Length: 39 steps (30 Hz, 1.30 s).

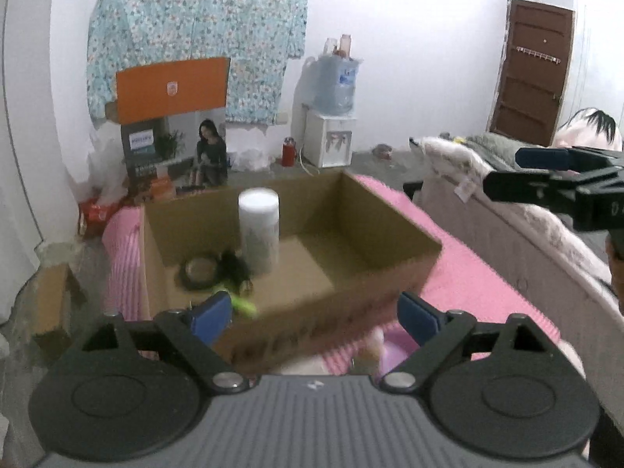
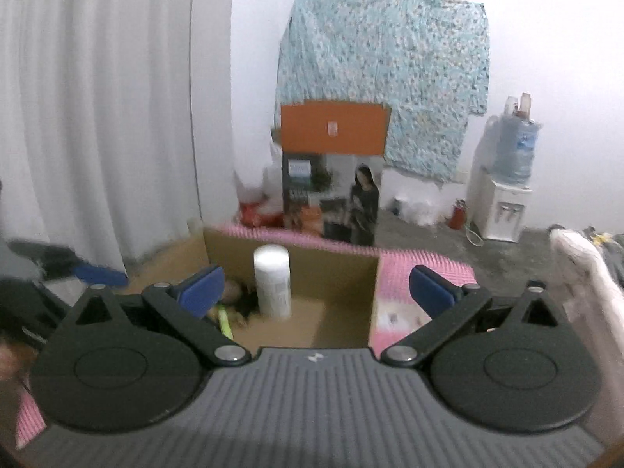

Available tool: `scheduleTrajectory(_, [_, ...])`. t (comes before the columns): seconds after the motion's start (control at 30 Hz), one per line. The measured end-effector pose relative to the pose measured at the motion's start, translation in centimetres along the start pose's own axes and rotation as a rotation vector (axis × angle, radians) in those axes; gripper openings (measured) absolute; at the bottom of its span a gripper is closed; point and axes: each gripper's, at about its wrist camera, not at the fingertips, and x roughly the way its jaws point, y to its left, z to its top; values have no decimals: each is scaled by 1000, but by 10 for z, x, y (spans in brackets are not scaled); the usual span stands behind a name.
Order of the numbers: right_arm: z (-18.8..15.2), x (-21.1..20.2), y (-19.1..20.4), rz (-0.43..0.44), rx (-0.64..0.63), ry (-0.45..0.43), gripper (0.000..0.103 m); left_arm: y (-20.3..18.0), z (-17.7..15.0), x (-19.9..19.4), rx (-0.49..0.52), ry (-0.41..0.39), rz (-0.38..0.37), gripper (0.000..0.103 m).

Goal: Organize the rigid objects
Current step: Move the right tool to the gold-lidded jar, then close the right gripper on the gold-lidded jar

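A flowered cloth (image 1: pixel 195 31) hangs on the white wall above an orange-topped printed carton (image 1: pixel 175 124), a water dispenser (image 1: pixel 331 117) stands beside a red flask (image 1: pixel 288 151), and a brown door (image 1: pixel 532 70) is at the right

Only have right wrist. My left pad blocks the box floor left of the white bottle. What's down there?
Observer: A round black-rimmed item with a metallic top, lying flat. A dark tangled item sits between it and the white bottle.
Operator: Where's my gripper relative to the box?
Observer: The right gripper is off the right side of the cardboard box, higher than its rim, jaws open with nothing between them.
Operator: Left gripper is a blur here. State?
Observer: The left gripper is open and empty, facing the box's near wall.
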Motion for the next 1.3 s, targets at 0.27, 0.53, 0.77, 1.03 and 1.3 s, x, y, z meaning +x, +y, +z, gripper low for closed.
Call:
scheduleTrajectory(0.27, [-61, 0, 32, 135, 88, 124, 102, -9, -66, 11, -21, 63, 41, 93])
scheduleTrajectory(0.53, [-107, 42, 53, 151, 295, 202, 102, -16, -104, 29, 26, 102, 83, 92])
scheduleTrajectory(0.77, [-127, 78, 68, 217, 396, 339, 102, -17, -111, 42, 56, 92, 86, 89])
scheduleTrajectory(1.03, [-130, 97, 80, 316, 472, 389, 89, -14, -114, 59, 38, 109, 58, 64])
scheduleTrajectory(1.3, [-137, 114, 87, 346, 517, 437, 54, -16, -116, 59, 31, 104, 32, 56])
